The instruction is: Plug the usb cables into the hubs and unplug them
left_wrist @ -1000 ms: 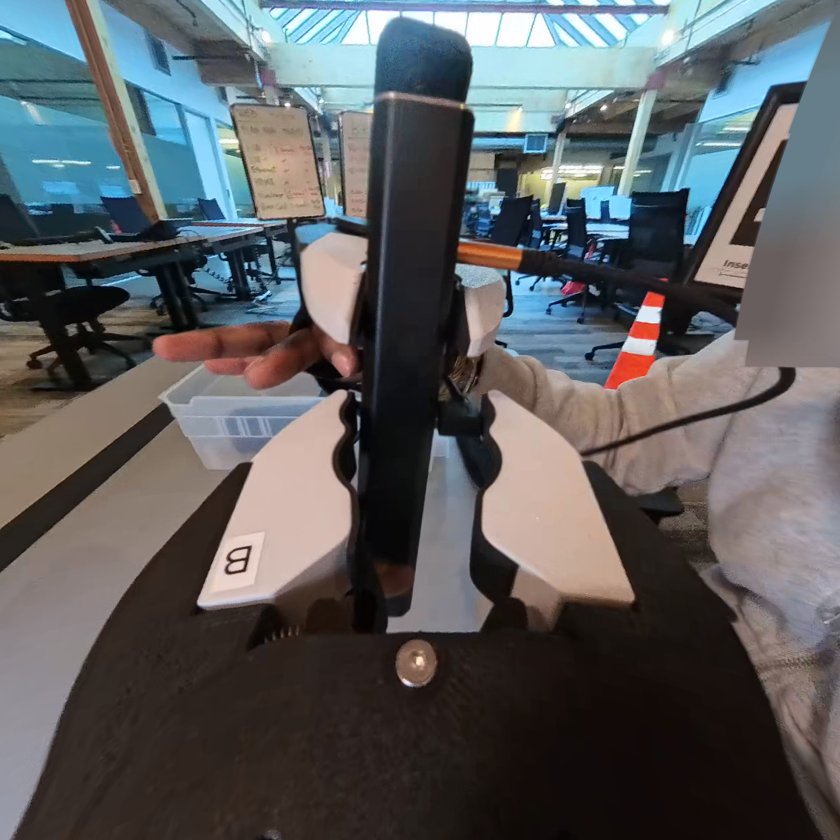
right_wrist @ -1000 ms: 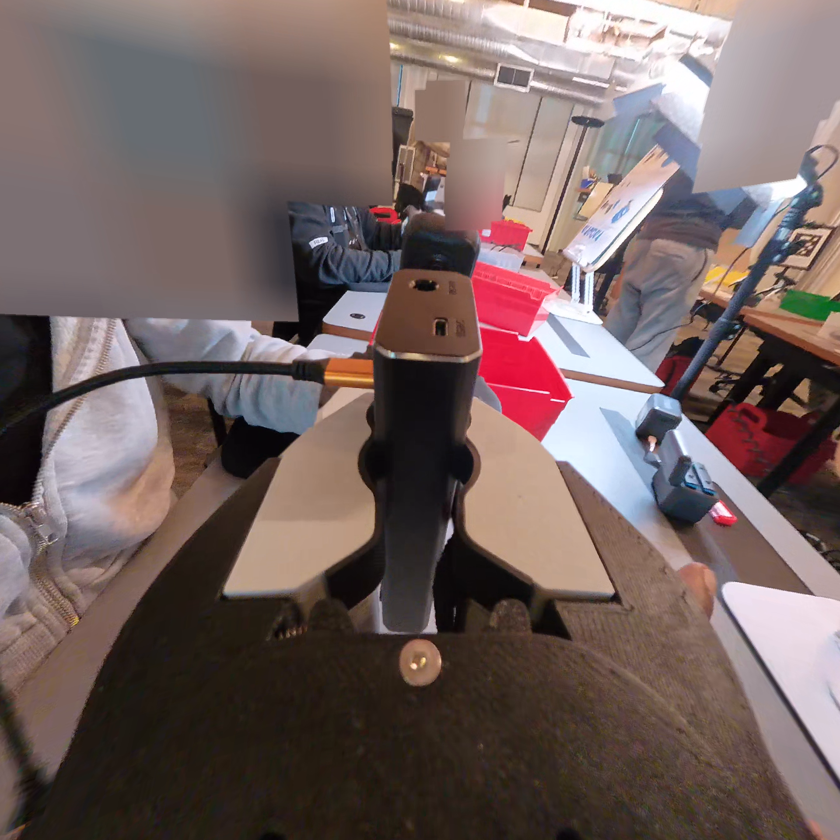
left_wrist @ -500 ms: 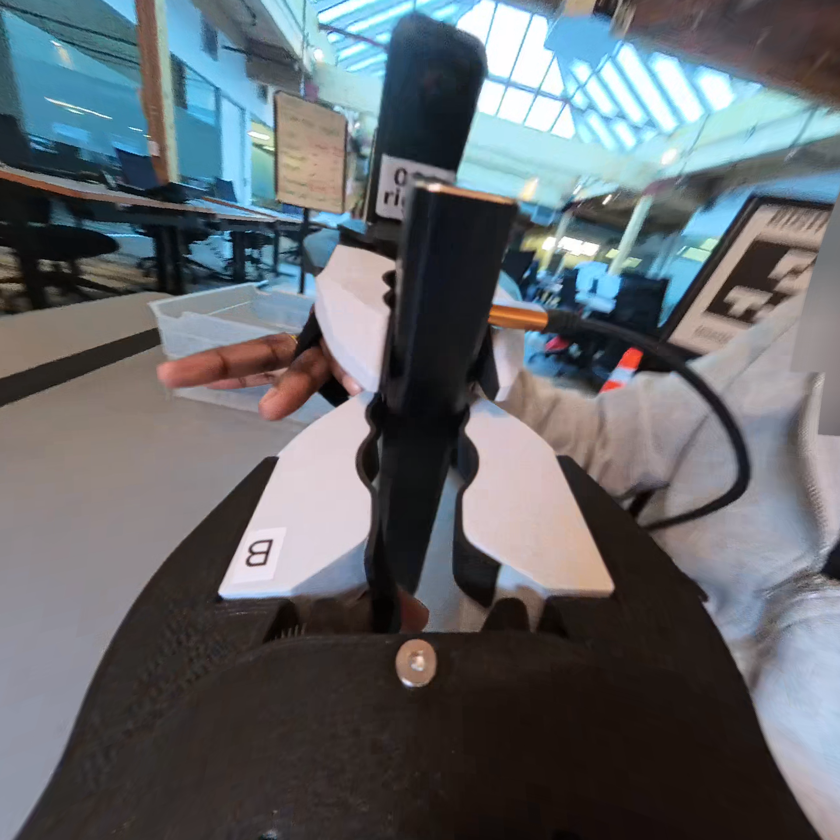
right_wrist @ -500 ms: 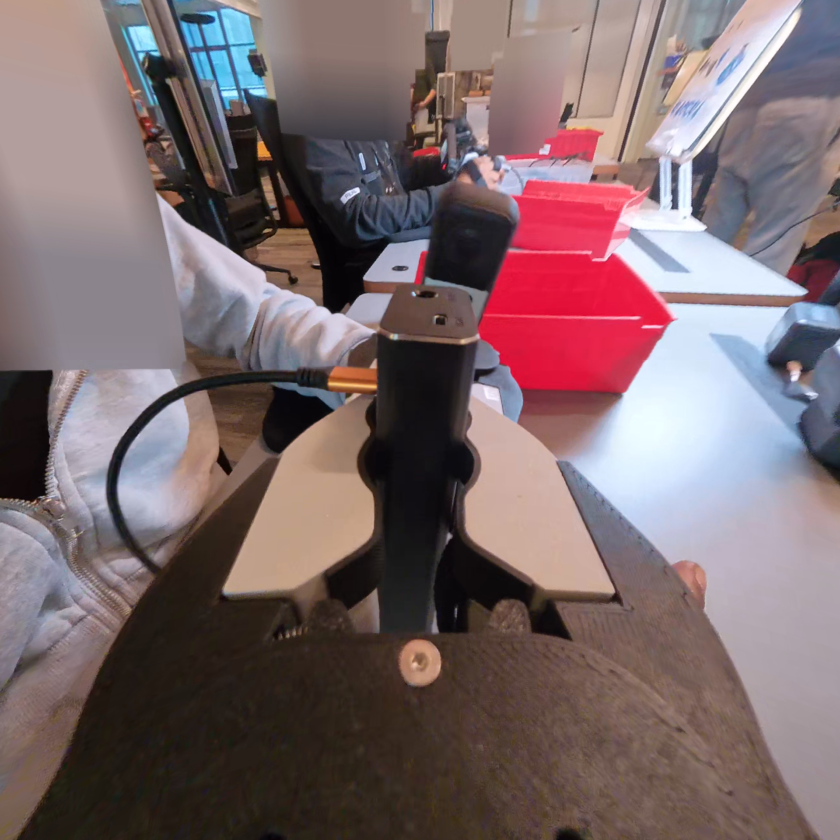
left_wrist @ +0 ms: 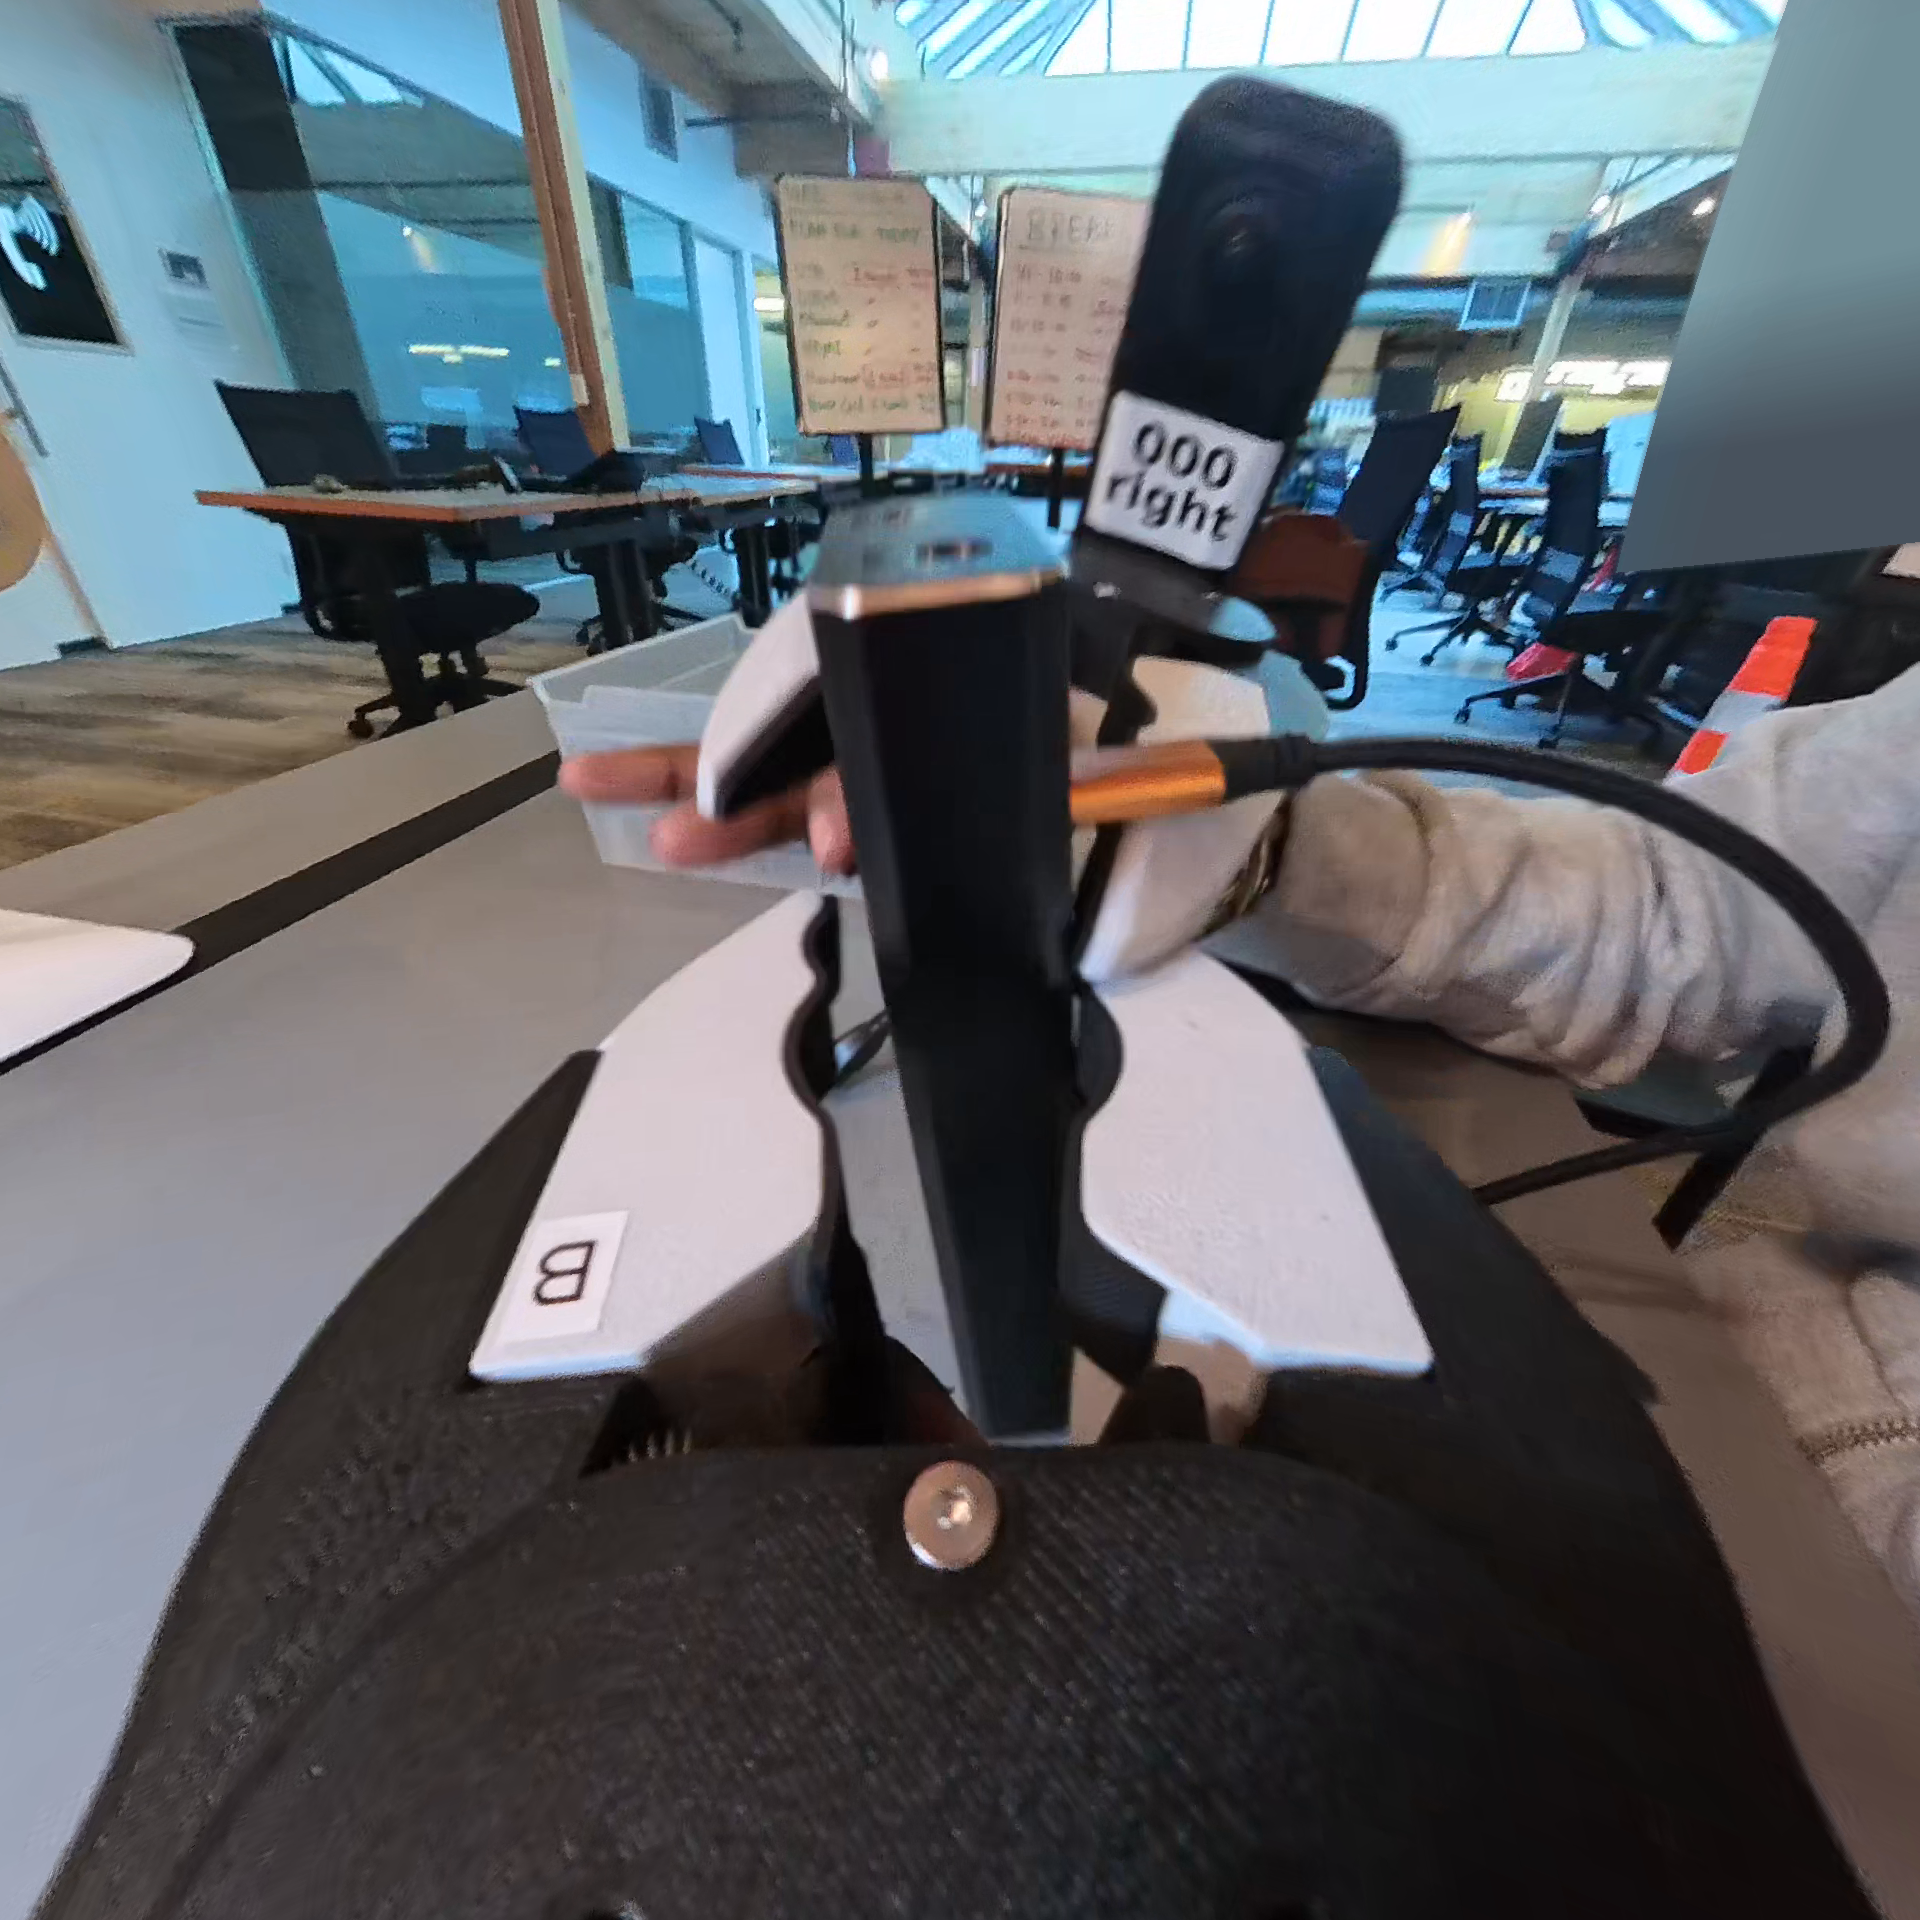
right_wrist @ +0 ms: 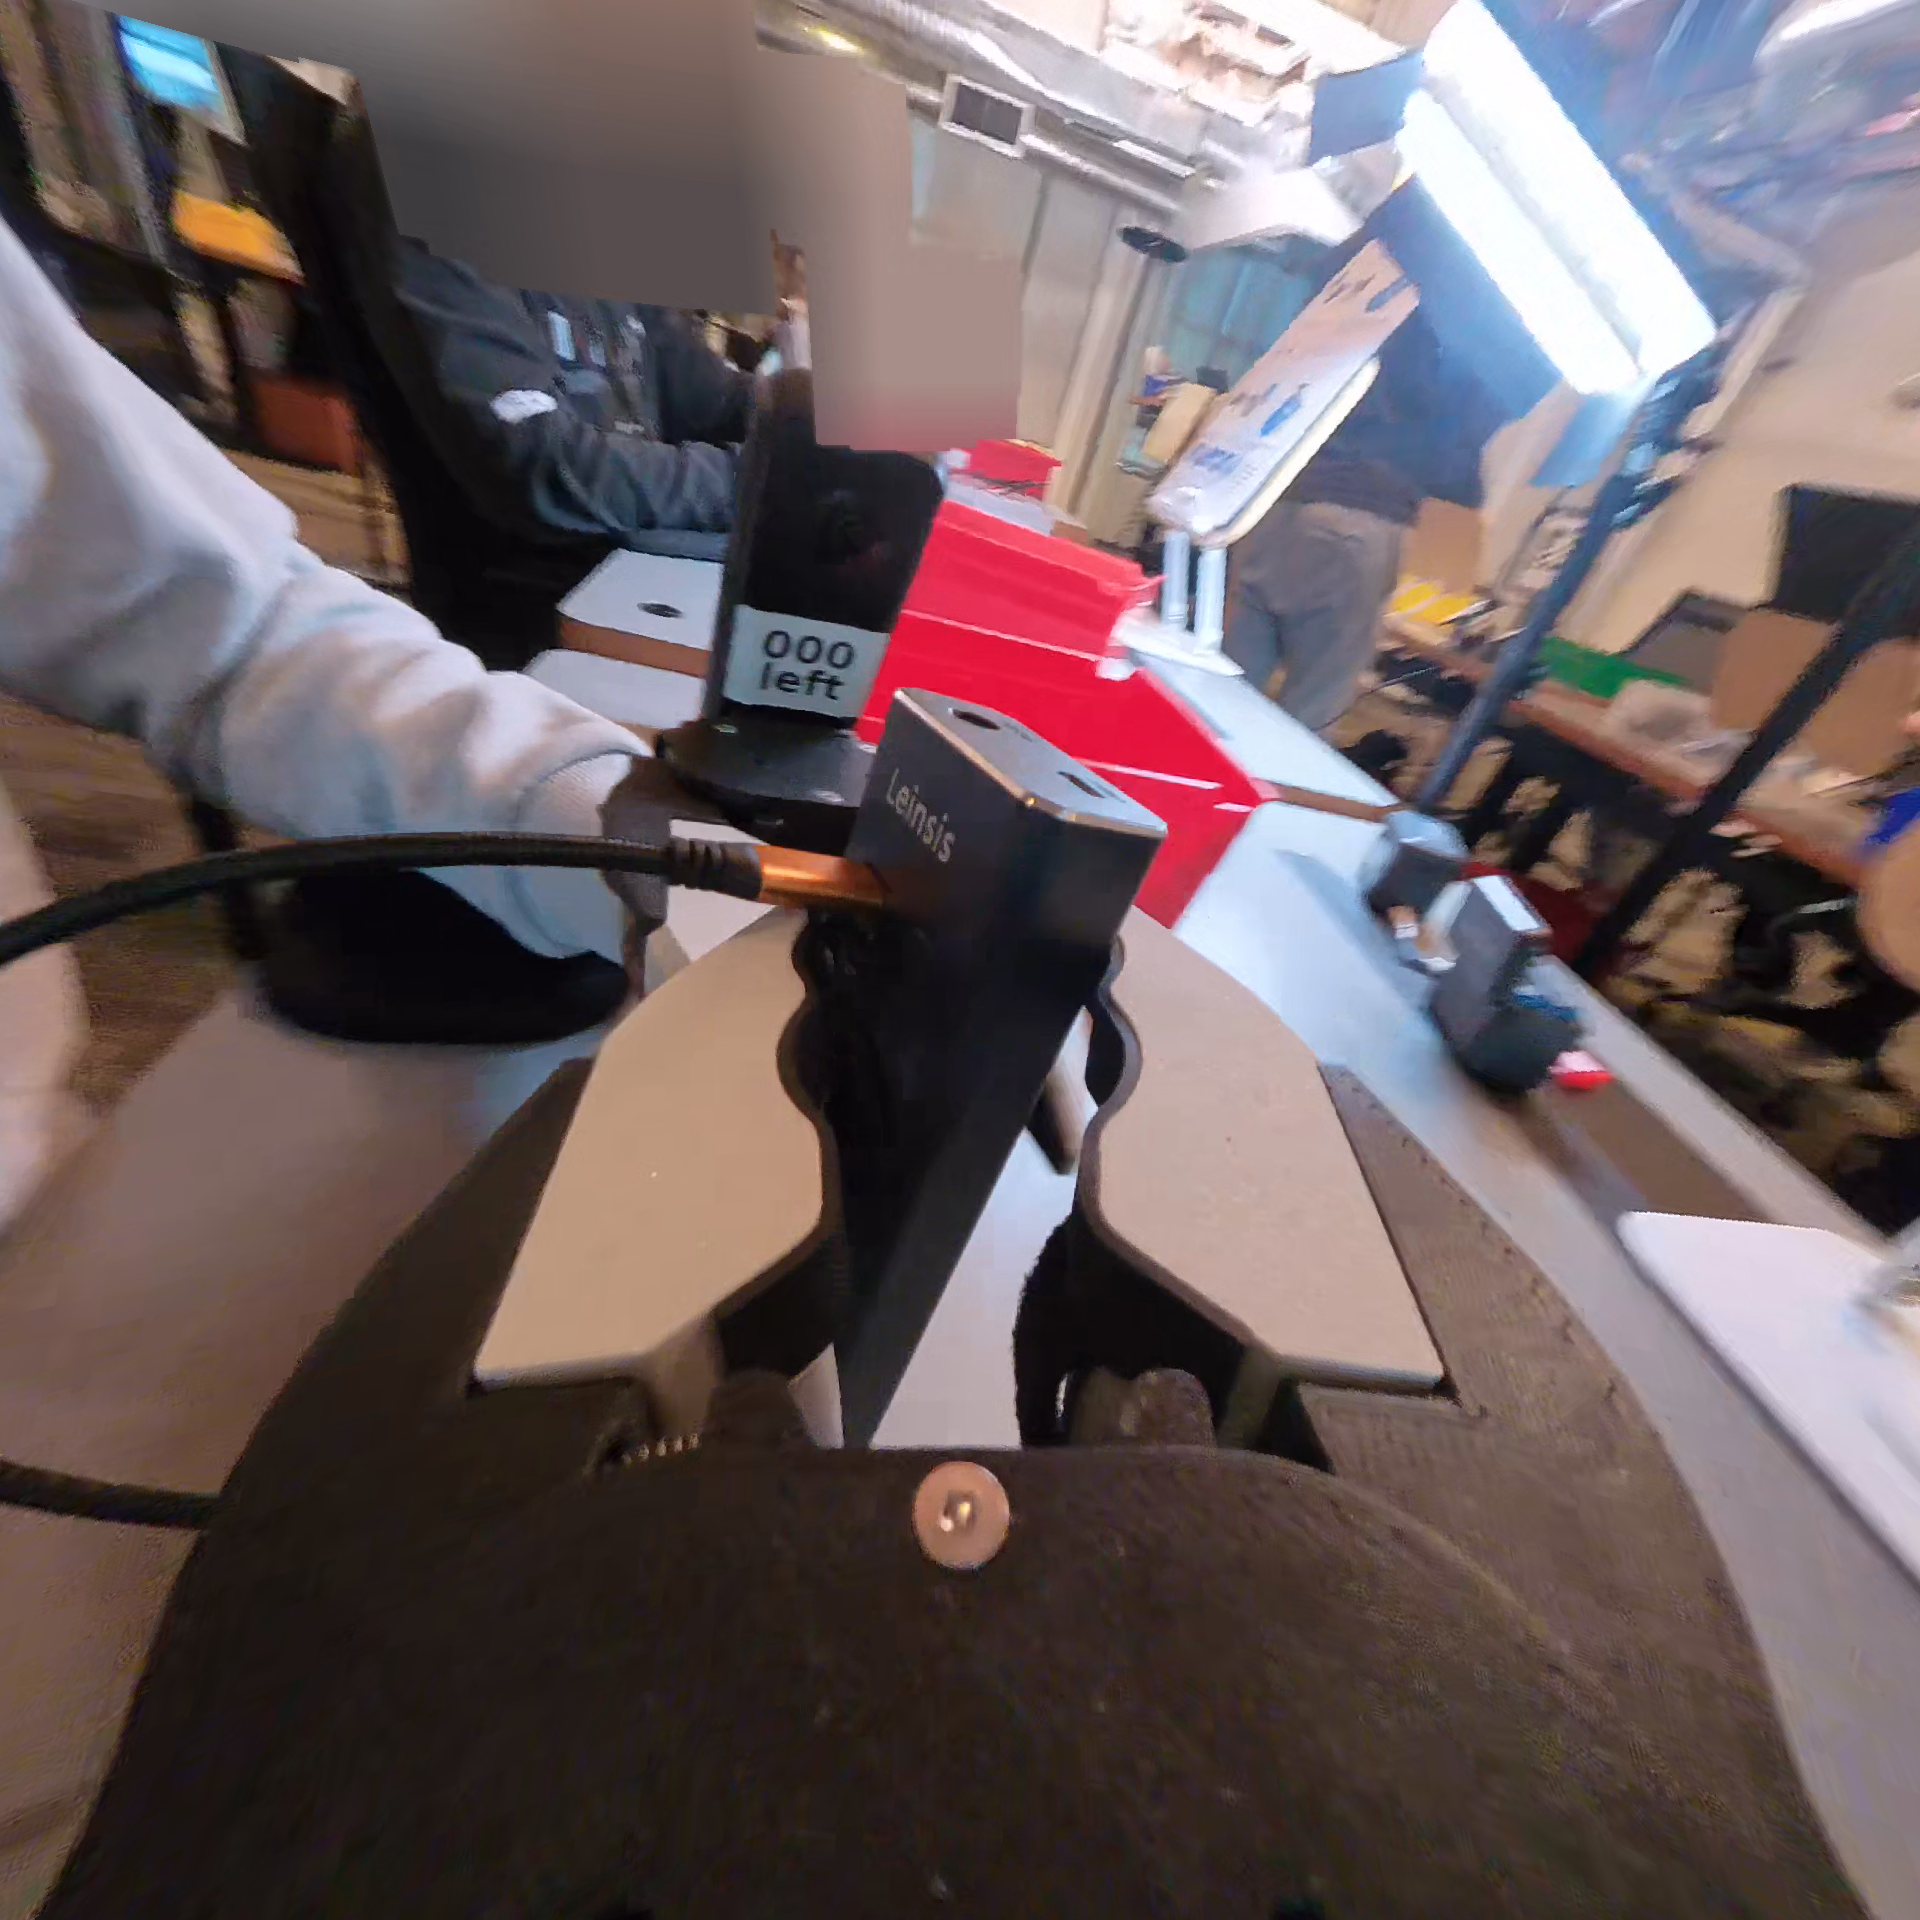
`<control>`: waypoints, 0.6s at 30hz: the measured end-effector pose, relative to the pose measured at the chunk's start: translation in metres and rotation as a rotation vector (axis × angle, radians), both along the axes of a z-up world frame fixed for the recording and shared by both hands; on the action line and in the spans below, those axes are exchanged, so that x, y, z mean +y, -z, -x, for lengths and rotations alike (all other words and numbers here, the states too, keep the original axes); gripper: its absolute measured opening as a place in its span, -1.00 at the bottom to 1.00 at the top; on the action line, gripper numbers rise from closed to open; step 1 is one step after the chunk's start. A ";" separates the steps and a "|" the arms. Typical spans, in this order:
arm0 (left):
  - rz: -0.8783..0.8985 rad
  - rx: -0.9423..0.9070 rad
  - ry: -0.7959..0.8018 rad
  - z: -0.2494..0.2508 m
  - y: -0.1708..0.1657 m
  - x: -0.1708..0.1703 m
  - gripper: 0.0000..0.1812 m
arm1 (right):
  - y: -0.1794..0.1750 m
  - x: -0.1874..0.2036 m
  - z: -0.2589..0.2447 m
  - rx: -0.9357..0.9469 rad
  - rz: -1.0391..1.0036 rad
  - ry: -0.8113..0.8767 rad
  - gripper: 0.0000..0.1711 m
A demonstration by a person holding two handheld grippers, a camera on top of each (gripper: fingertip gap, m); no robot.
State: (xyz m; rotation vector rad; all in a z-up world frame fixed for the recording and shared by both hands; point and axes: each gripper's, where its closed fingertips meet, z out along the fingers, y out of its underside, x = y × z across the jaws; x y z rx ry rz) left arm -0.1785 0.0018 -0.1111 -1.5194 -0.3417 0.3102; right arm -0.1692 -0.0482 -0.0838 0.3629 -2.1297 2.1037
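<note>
A black hub [left_wrist: 956,935] stands upright between my left gripper's [left_wrist: 956,997] white fingers, which are shut on its lower part. A black braided cable [left_wrist: 1558,790] with a copper plug [left_wrist: 1143,784] sits in the hub's right side. My right gripper's fingers [left_wrist: 764,727] flank the hub's upper part from the far side. In the right wrist view the hub [right_wrist: 977,987] leans right between my right gripper's [right_wrist: 945,966] fingers, shut on it. The plug [right_wrist: 810,883] enters its left face, and the cable [right_wrist: 364,857] runs off left.
Grey table [left_wrist: 260,1091] below. A clear plastic bin [left_wrist: 644,707] stands behind the hub. Red bins [right_wrist: 1039,665] and black adapters [right_wrist: 1486,977] lie on the right side. A white tray [right_wrist: 1766,1330] is at the near right. A person's grey sleeve [left_wrist: 1507,914] holds the right gripper. Spacing between my two grippers at the tips: around 5 centimeters.
Both grippers have turned together with the hub still between them. The hub now leans right in the right wrist view. The cable stays plugged in, its loop swung wider.
</note>
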 end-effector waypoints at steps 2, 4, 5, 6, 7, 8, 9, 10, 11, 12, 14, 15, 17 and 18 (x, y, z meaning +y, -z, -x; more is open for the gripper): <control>0.001 -0.005 0.017 -0.004 0.002 0.001 -0.48 | 0.005 -0.005 -0.008 -0.079 -0.026 -0.052 -0.46; -0.005 0.015 0.000 -0.003 0.002 -0.002 -0.63 | 0.005 -0.005 -0.006 -0.079 -0.021 -0.050 -0.59; 0.004 0.031 -0.017 -0.001 0.001 -0.003 -0.65 | 0.004 -0.005 -0.005 -0.054 -0.016 -0.045 -0.59; 0.013 0.052 -0.052 0.003 -0.002 -0.005 -0.65 | 0.001 -0.004 -0.002 -0.026 -0.003 -0.022 -0.56; 0.015 0.073 -0.122 0.009 -0.004 -0.009 -0.66 | -0.004 -0.003 0.003 0.011 0.026 0.017 -0.53; 0.018 0.092 -0.200 0.016 -0.006 -0.017 -0.67 | -0.012 0.002 0.011 0.047 0.067 0.075 -0.51; 0.030 0.111 -0.288 0.024 -0.008 -0.026 -0.67 | -0.024 0.008 0.022 0.063 0.133 0.146 -0.50; 0.062 0.141 -0.386 0.032 -0.009 -0.037 -0.67 | -0.038 0.017 0.033 0.063 0.215 0.215 -0.49; 0.115 0.193 -0.485 0.040 -0.011 -0.048 -0.67 | -0.052 0.027 0.044 0.041 0.297 0.281 -0.47; 0.184 0.260 -0.581 0.046 -0.013 -0.058 -0.67 | -0.061 0.034 0.048 0.006 0.350 0.310 -0.46; 0.339 0.408 -0.733 0.052 -0.018 -0.073 -0.67 | -0.062 0.032 0.043 -0.109 0.324 0.263 -0.43; 0.412 0.481 -0.785 0.054 -0.019 -0.079 -0.66 | -0.054 0.024 0.035 -0.168 0.237 0.216 -0.42; 0.554 0.604 -0.865 0.058 -0.019 -0.088 -0.67 | -0.028 0.009 0.024 -0.237 0.008 0.191 -0.42; 0.613 0.653 -0.896 0.060 -0.018 -0.091 -0.67 | -0.014 0.004 0.020 -0.247 -0.102 0.192 -0.46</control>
